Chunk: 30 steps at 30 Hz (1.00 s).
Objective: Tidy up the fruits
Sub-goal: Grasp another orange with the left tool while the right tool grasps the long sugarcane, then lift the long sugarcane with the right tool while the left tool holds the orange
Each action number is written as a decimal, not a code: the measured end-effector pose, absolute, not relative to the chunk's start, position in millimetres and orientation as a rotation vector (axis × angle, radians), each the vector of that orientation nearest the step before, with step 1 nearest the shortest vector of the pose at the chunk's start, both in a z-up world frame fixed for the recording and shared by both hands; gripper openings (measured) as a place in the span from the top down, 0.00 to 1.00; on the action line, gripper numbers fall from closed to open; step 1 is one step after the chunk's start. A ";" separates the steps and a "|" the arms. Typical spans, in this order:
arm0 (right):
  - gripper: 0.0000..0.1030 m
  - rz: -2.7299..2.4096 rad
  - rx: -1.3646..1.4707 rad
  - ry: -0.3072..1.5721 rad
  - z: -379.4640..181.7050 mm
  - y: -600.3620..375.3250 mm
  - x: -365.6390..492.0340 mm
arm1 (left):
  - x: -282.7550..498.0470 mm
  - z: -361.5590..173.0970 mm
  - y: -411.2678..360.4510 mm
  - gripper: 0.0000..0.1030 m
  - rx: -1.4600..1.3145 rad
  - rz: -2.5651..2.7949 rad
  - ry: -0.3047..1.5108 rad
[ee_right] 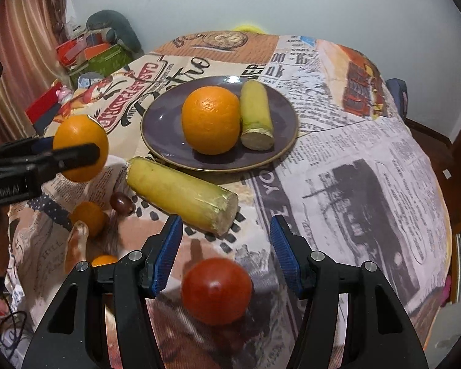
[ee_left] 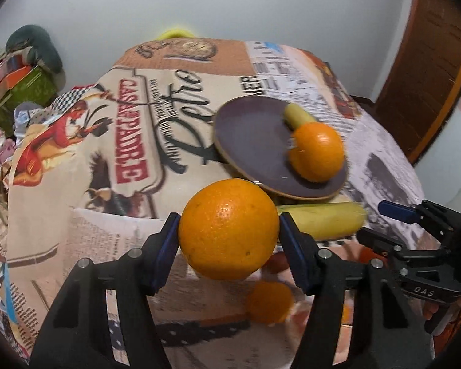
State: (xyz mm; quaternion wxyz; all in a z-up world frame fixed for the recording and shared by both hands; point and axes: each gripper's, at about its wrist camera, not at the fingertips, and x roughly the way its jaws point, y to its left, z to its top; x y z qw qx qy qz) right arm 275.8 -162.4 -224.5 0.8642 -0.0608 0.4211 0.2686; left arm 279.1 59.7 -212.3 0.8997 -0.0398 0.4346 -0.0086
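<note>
My left gripper (ee_left: 229,230) is shut on a large orange (ee_left: 229,229) and holds it above the table; it also shows at the left of the right wrist view (ee_right: 80,147). A purple plate (ee_right: 169,129) holds another orange (ee_right: 210,120) and a short yellow stalk piece (ee_right: 256,113); the plate also shows in the left wrist view (ee_left: 252,141). A longer yellow stalk piece (ee_right: 181,195) lies in front of the plate. My right gripper (ee_right: 226,246) is open and empty above a red tomato (ee_right: 216,290).
A small orange fruit (ee_right: 89,216), a dark grape-like fruit (ee_right: 122,203) and another small orange fruit (ee_right: 104,260) lie at the front left. The table carries a printed cloth (ee_right: 368,169). Boxes and clutter (ee_right: 92,55) stand off its far left.
</note>
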 end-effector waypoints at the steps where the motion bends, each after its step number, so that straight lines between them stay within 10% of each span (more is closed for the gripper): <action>1: 0.46 0.569 -0.130 0.887 -225.9 -160.1 278.1 | 280.4 -214.8 61.8 0.39 -0.085 -0.012 0.904; 16: 0.29 0.657 -0.204 0.900 -241.0 -130.4 290.8 | 299.9 -237.4 51.5 0.39 -0.069 -0.052 0.932; 30: 0.63 0.724 -0.212 0.910 -229.8 -139.3 263.4 | 273.1 -221.7 55.5 0.39 -0.073 -0.034 0.911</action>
